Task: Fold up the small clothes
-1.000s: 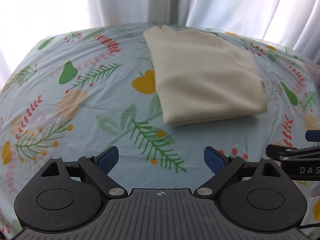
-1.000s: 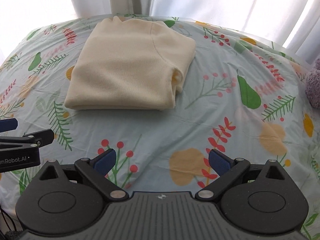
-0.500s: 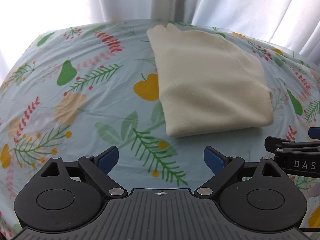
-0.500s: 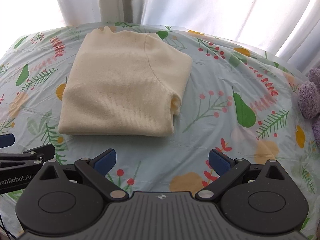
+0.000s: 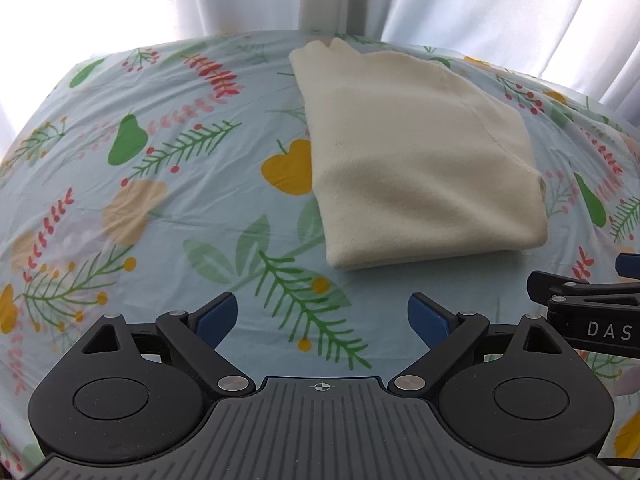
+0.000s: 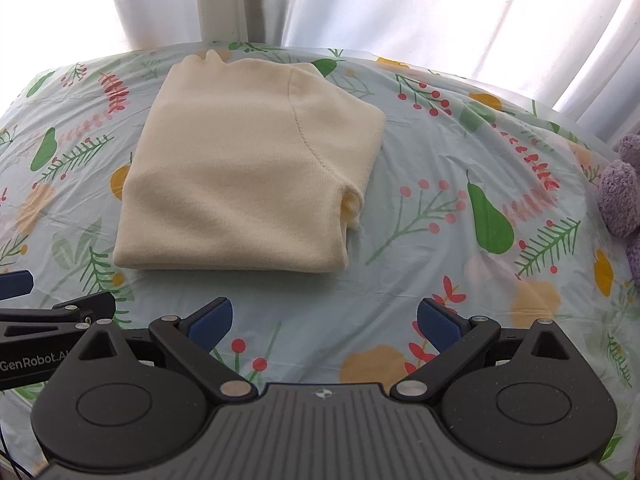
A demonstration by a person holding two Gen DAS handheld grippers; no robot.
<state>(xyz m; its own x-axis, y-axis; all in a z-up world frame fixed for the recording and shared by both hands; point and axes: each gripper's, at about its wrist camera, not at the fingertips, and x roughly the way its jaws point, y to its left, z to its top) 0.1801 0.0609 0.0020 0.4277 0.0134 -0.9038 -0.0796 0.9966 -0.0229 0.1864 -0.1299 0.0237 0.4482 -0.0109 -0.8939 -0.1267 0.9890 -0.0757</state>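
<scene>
Pulled back and up from sweater (image 6: 248,172) since second ago; sweater sits folded mid-table on tablecloth (image 5: 168,208). Left gripper (image 5: 322,316) and right gripper (image 6: 324,320) spread wide, empty. Risk: loose sleeve fold at right edge springing open if nudged.

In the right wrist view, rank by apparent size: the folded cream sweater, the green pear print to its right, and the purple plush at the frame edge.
Largest to smallest, as they look:
1. Folded cream sweater, by far.
2 and 3. Purple plush and green pear print look alike; the frame edge cuts off the plush, so I won't rank them.
</scene>
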